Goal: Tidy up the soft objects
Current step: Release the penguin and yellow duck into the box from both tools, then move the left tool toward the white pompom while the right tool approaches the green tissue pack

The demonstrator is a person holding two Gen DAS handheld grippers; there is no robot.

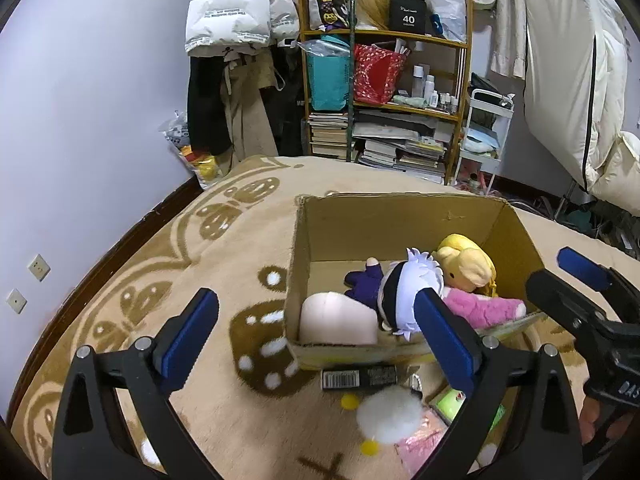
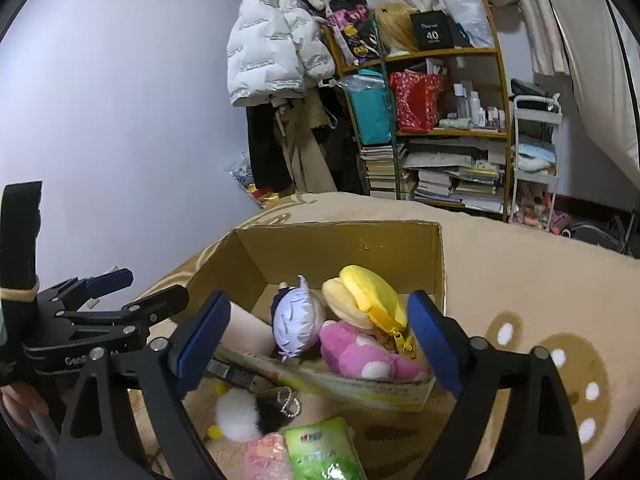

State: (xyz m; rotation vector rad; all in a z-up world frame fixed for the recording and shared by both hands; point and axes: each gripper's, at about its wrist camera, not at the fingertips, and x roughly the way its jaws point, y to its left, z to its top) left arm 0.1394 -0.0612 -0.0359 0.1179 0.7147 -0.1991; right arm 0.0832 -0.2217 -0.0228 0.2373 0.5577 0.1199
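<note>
An open cardboard box [image 1: 400, 224] [image 2: 340, 248] stands on a beige patterned blanket [image 1: 224, 264]. Inside lie a pale pink cushion [image 1: 336, 320], a white-haired doll in purple [image 1: 404, 284] [image 2: 298, 316], a yellow plush [image 1: 466, 262] [image 2: 368, 292] and a pink plush [image 1: 480, 308] [image 2: 360, 348]. My left gripper [image 1: 316, 304] [image 2: 140, 288] is open over the box's near left corner, holding nothing. My right gripper [image 2: 320, 300] [image 1: 556, 270] is open over the near edge, also holding nothing. A fluffy white toy with yellow feet [image 1: 388, 416] [image 2: 236, 416] lies in front of the box.
Pink [image 2: 266, 456] and green [image 2: 324, 452] packets lie beside the white toy. A keychain [image 2: 288, 402] rests near the box front. Behind the bed stand a crowded wooden shelf [image 1: 384, 36], hanging coats [image 1: 240, 4] and a white cart [image 1: 486, 132]. A wall [image 1: 80, 120] runs along the left.
</note>
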